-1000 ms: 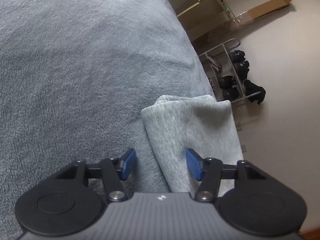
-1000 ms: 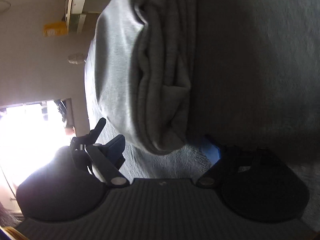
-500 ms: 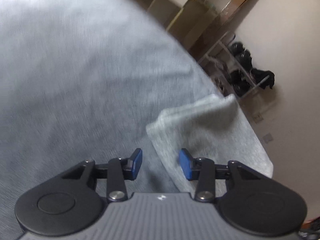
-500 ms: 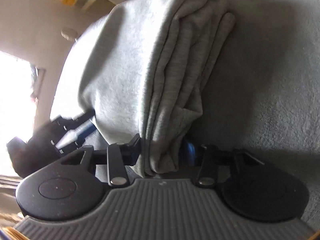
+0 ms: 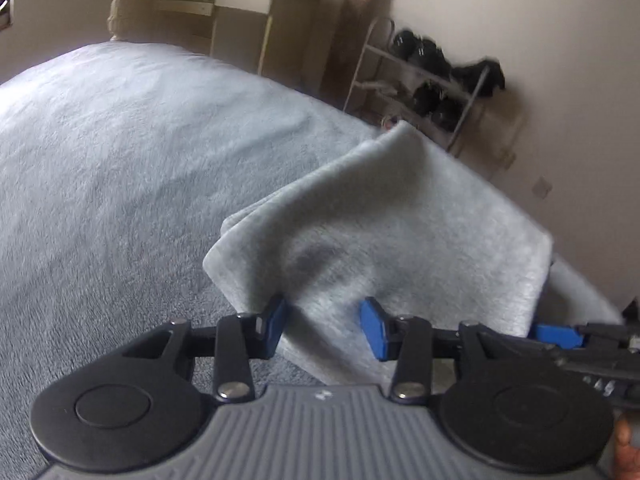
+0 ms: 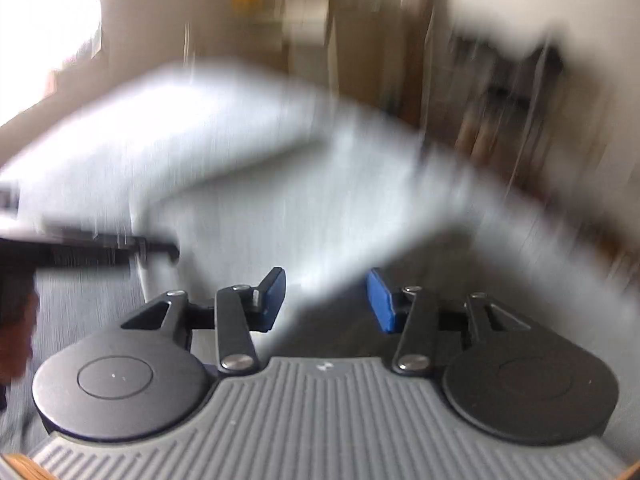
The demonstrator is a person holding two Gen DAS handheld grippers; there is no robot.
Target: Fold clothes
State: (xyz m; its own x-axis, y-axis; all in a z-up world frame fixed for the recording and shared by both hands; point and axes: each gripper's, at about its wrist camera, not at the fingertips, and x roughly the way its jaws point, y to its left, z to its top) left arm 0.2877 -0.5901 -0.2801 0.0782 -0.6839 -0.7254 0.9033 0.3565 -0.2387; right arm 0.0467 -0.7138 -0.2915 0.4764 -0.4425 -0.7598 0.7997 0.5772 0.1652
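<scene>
Left wrist view: a folded grey garment (image 5: pixel 384 236), already a compact many-layered bundle, is raised off the grey fleece bedspread (image 5: pixel 120 168). The left gripper (image 5: pixel 324 326) has its blue pads part-way closed with the bundle's near edge between them, apparently pinched. The right gripper's blue pad (image 5: pixel 556 336) shows at the bundle's right edge. A shoe rack (image 5: pixel 432 80) stands behind.

Right wrist view: heavily blurred. The right gripper (image 6: pixel 326 298) is part-way closed with the grey bundle between its pads; whether they press it cannot be told.

Folding looks nearly finished; setting the bundle down appears to remain.
</scene>
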